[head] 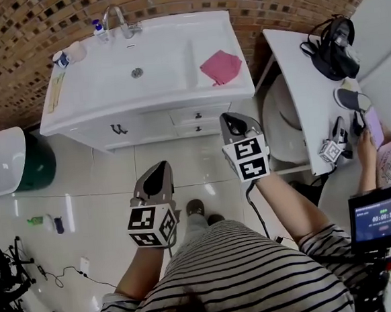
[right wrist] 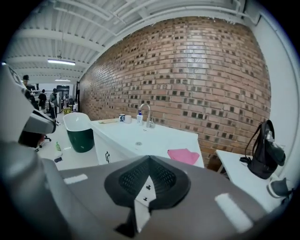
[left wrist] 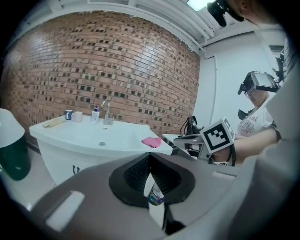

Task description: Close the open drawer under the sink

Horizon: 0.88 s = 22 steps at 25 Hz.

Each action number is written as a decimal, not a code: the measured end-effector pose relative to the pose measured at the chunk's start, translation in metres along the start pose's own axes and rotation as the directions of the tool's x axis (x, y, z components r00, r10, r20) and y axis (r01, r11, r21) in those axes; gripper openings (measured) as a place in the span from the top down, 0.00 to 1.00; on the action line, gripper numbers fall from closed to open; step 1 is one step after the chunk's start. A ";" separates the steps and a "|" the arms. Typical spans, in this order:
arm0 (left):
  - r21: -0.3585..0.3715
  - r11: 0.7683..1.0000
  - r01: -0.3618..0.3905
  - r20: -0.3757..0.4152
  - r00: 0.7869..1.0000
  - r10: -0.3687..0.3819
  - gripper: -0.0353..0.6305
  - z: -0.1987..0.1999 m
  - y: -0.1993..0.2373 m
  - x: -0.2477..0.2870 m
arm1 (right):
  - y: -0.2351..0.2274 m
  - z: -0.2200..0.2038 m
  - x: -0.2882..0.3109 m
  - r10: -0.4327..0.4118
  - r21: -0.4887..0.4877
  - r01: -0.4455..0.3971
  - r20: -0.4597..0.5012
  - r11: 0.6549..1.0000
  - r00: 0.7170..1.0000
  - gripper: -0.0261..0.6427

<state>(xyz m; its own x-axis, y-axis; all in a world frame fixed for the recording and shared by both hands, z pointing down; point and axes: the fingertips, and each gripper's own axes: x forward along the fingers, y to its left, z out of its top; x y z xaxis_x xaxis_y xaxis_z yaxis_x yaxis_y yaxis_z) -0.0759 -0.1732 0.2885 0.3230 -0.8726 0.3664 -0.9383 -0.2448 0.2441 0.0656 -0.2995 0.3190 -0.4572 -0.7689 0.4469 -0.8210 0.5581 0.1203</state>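
**Location of the work piece.** The drawer (head: 197,115) sits in the right half of the white cabinet, directly below the sink (head: 110,101). 2 drawer fronts are stacked there, each with a small dark handle. From the steep head view it is hard to tell which front stands out, or by how much. The upper one appears slightly proud.

**Handling properties (judged).**
- The drawer is a rigid panel-fronted box that should run straight on its slides and is probably light.
- No grasp is needed. A flat push on the front suffices.
- Contact point: the middle of the front, just beside the handle. An off-centre push may rack the drawer.
- The painted front looks smooth, so press square to it to avoid skating.

**Gripper state.**
- The right hand-held gripper (head: 235,123) has its jaws brought together and holds nothing. Its own view shows the 2 handles through the slit below its tips.
- The left hand-held gripper (head: 155,175) is likewise closed on nothing.

**Pose.**
- The right forearm is extended forward, with the tip aimed at the drawer fronts and near them. Contact cannot be confirmed.
- The left forearm is held back and lower over the tiled floor (head: 117,185), apart from the cabinet.
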 end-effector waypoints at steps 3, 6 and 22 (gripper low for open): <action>0.012 1.000 -0.006 0.008 1.000 0.006 0.92 0.004 -0.016 -0.010 | -0.001 -0.002 -0.036 0.011 0.011 -0.011 0.011 1.000 1.000 0.96; 0.022 0.999 -0.024 0.009 1.000 0.024 0.92 0.001 -0.028 -0.025 | 0.008 -0.017 -0.071 0.043 0.045 -0.043 -0.001 0.998 0.999 0.96; -0.008 0.997 -0.080 0.027 0.996 0.081 0.92 -0.038 -0.015 -0.122 | 0.087 -0.068 -0.186 0.070 0.135 -0.068 -0.007 0.989 0.998 0.96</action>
<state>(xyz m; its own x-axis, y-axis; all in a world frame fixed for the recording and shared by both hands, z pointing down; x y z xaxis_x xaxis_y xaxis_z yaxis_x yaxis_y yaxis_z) -0.0967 -0.0475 0.2742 0.2429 -0.9005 0.3606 -0.9602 -0.1704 0.2211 0.1023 -0.0862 0.3065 -0.5111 -0.7259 0.4603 -0.8264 0.5622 -0.0309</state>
